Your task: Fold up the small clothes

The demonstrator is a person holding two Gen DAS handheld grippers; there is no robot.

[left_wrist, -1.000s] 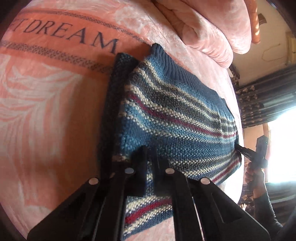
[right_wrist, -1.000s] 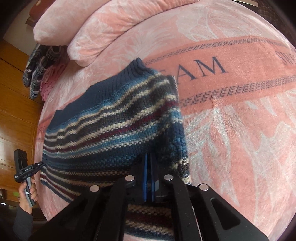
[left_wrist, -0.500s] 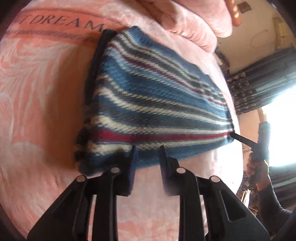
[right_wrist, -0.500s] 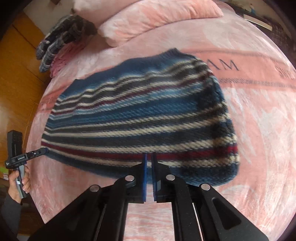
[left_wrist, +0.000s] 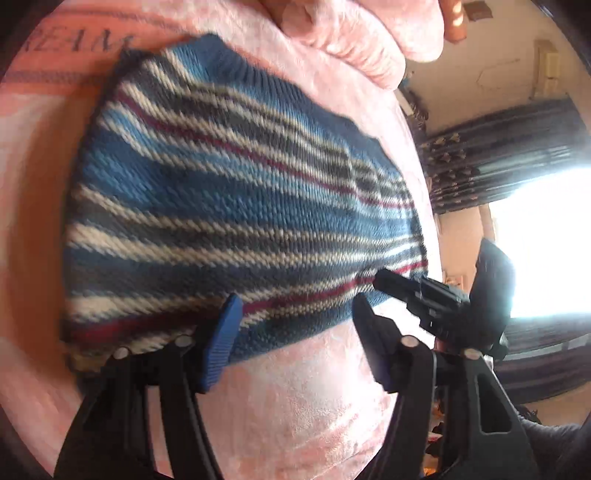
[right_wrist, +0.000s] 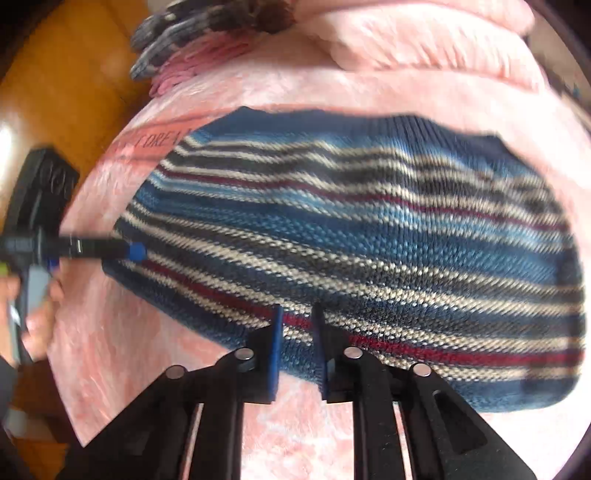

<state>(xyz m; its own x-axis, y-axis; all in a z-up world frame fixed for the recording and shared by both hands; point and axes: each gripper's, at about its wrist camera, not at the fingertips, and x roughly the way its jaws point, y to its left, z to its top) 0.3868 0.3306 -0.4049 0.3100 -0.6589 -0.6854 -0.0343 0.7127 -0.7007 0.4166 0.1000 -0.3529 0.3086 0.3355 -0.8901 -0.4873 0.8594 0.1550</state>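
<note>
A blue knit sweater [left_wrist: 240,203] with white, grey and red stripes lies folded flat on the pink blanket [left_wrist: 295,406]. My left gripper [left_wrist: 295,310] is wide open at its near hem, one blue pad over the edge. The right gripper [left_wrist: 406,291] shows at the sweater's right corner. In the right wrist view the sweater [right_wrist: 369,240] fills the middle. My right gripper [right_wrist: 297,325] stands over the near hem, its fingers a narrow gap apart with knit showing between them. The left gripper [right_wrist: 110,247] touches the sweater's left corner, held by a hand [right_wrist: 40,306].
Pink pillows [left_wrist: 351,44] lie beyond the sweater. A grey plaid garment [right_wrist: 192,29] and a pink knit piece [right_wrist: 192,70] sit at the bed's far corner beside wood panelling [right_wrist: 55,92]. Dark curtains [left_wrist: 498,155] and a bright window [left_wrist: 546,240] are off the bed's right side.
The sweater was drawn toward me and laid flat. My left gripper opened wide and let go of the hem. The right gripper's fingers parted slightly. Both cameras swung toward the sweater's corners.
</note>
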